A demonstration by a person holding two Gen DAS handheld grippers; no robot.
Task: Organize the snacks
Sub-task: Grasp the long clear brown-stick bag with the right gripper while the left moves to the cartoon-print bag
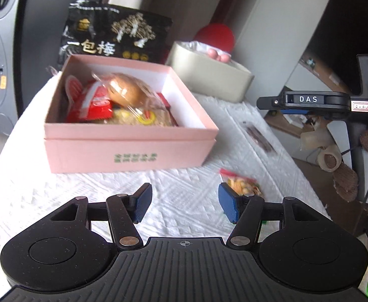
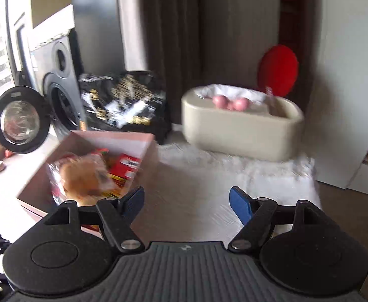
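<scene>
Left tool (image 1: 184,202): yours gapes wide, empty.
Right tool (image 2: 186,202): wide too, nothing held.
Snack packet (image 1: 241,186): straddle it squarely, then carry it to the pink box (image 1: 131,151).

A pink box (image 1: 131,136) sits on a table with a white bumpy cloth (image 1: 184,201), toward the far left part of it. The box is open on top. Inside are a round brown bun in clear wrap (image 1: 127,89), a red packet (image 1: 93,103) and a yellow packet (image 1: 143,118). A big black bag with gold writing (image 1: 116,35) stands behind the box, at the far edge. A cream tub (image 1: 209,75) sits at the far right corner. A small snack bag (image 1: 241,185) lies near the right edge. A dark thin packet (image 1: 259,138) lies by that edge too, farther back. The left gripper (image 1: 184,203) hangs low over the cloth. Its blue pads (image 1: 141,206) are apart with nothing between them. The other gripper (image 1: 307,103) shows past the right edge, seen from the side.
</scene>
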